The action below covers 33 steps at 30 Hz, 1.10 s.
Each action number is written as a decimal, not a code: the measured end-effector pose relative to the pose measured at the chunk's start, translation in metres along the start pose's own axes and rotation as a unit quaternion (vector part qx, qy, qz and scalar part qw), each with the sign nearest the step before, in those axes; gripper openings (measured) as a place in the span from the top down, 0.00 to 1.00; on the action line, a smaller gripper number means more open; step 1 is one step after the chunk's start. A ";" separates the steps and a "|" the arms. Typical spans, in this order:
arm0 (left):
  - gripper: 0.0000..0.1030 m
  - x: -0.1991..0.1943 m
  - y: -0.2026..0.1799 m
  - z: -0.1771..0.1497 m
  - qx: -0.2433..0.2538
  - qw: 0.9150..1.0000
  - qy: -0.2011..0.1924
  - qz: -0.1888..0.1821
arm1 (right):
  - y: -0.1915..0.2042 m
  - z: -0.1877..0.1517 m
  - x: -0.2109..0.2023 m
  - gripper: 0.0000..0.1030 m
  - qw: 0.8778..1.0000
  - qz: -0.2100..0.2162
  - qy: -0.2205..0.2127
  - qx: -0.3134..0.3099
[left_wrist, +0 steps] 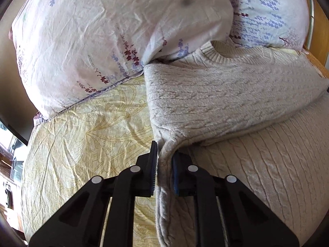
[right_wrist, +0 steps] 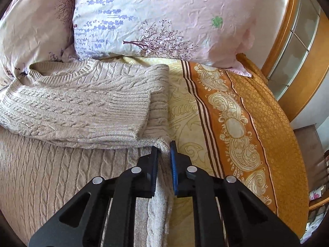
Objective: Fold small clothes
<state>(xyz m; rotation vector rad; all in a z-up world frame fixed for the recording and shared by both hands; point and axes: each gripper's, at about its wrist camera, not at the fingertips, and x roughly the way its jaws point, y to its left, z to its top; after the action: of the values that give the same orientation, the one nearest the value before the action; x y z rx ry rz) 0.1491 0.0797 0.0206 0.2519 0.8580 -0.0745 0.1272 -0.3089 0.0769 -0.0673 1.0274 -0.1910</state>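
A beige cable-knit sweater [left_wrist: 226, 94] lies on the bed with its collar toward the pillows and both sleeves folded across its chest. My left gripper [left_wrist: 164, 154] is shut on the sweater's left folded edge, the knit pinched between the pads. In the right wrist view the sweater [right_wrist: 78, 100] fills the left half, a ribbed cuff lying on top near its right edge. My right gripper [right_wrist: 164, 150] is shut on the sweater's right folded edge.
Two floral pillows [left_wrist: 98, 41] [right_wrist: 164, 16] lie just beyond the collar. The bedspread is cream [left_wrist: 86, 140] with an orange paisley border [right_wrist: 236, 127] to the right. A wooden headboard [right_wrist: 304, 61] curves at the far right.
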 end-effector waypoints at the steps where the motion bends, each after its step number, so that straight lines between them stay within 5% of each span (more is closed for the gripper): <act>1: 0.88 -0.001 0.006 0.001 -0.019 1.000 -0.002 -0.005 | 0.000 0.001 -0.001 0.89 1.000 0.001 -0.003 0.005; 6: 0.88 -0.017 0.045 -0.005 -0.135 0.989 -0.035 -0.038 | -0.001 0.004 -0.012 0.89 1.000 -0.004 -0.023 0.017; 9: 0.86 -0.004 0.059 -0.013 -0.183 0.981 -0.003 -0.064 | 0.002 0.004 -0.002 0.89 1.000 -0.015 -0.004 0.015; 18: 0.78 0.004 0.068 -0.024 -0.225 0.969 0.020 -0.106 | -0.026 -0.008 0.012 0.84 0.992 0.025 0.038 0.114; 22: 0.48 -0.016 0.069 -0.040 -0.210 0.973 0.003 -0.092 | -0.040 -0.022 0.001 0.70 0.991 0.028 0.030 0.130; 27: 0.44 -0.049 0.083 -0.074 -0.227 0.960 -0.018 -0.164 | -0.064 -0.046 -0.025 0.66 0.988 0.018 0.007 0.155; 29: 0.41 -0.059 0.084 -0.087 -0.228 0.955 -0.022 -0.189 | -0.075 -0.054 -0.030 0.66 0.985 0.041 0.012 0.168; 33: 0.40 -0.062 0.079 -0.107 -0.234 0.945 -0.001 -0.229 | -0.094 -0.073 -0.030 0.66 0.963 0.166 0.043 0.207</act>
<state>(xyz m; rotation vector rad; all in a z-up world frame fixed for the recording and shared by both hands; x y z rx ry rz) 0.0431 0.1806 0.0158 -0.3988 0.8933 -0.2987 0.0377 -0.3926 0.0778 0.4947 1.0515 -0.0988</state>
